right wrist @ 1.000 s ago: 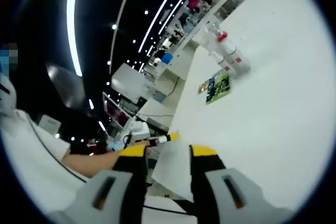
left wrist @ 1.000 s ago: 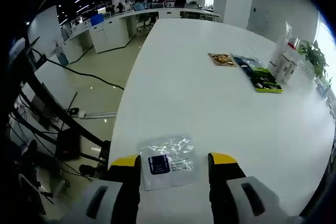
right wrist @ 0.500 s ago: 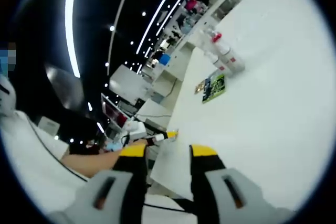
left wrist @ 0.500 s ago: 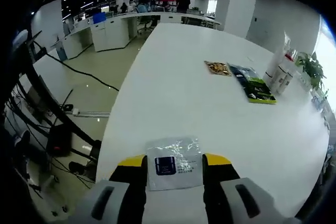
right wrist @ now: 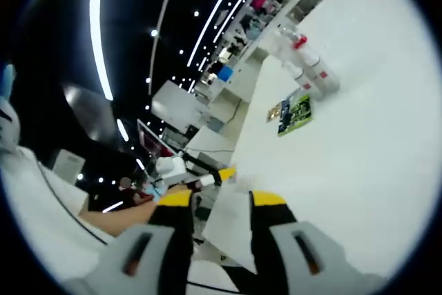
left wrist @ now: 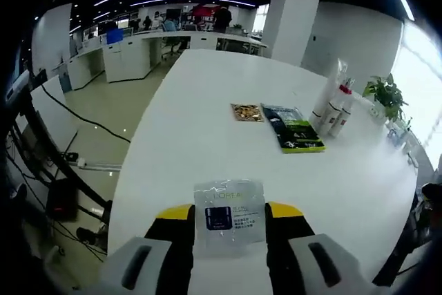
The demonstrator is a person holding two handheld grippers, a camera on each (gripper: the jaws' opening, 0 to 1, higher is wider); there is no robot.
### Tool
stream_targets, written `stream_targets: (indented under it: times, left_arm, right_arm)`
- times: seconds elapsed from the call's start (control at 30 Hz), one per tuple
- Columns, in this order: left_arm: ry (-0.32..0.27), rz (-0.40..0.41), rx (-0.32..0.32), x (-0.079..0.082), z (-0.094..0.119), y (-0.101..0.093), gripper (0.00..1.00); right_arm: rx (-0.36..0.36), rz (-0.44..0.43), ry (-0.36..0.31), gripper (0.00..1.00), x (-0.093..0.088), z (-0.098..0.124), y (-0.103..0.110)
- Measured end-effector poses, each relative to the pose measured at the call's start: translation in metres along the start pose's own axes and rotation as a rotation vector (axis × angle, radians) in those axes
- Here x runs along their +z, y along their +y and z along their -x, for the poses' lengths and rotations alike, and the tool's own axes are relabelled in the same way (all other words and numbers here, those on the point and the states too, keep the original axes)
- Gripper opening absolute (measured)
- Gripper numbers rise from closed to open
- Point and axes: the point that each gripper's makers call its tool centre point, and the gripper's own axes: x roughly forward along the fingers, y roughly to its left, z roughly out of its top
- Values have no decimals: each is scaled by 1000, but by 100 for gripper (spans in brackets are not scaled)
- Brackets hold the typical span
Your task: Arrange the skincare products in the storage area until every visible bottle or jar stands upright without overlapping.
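Left gripper [left wrist: 226, 211] jaws clamped on flat sachet [left wrist: 228, 210]; bottles [left wrist: 334, 108] far right across table [left wrist: 207, 122]. Right gripper [right wrist: 219, 200] jaws parted, holding nothing, farther off.

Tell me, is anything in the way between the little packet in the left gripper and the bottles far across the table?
Partly. The packet sits between the left gripper's jaws. Bare white table comes next, but a green pouch and a brown packet lie just before the bottles.
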Motion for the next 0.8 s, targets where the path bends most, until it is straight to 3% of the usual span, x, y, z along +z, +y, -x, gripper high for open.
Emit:
stream_targets:
  times: [0.4,0.8]
  left_arm:
    - [-22,-40,-91,-5,12,-35,41]
    - [-90,-70,-278,17,33,-108,41]
  right_arm:
    - [25,31,21,29,5,-22,7]
    - [26,50,16,30,20,-35,9]
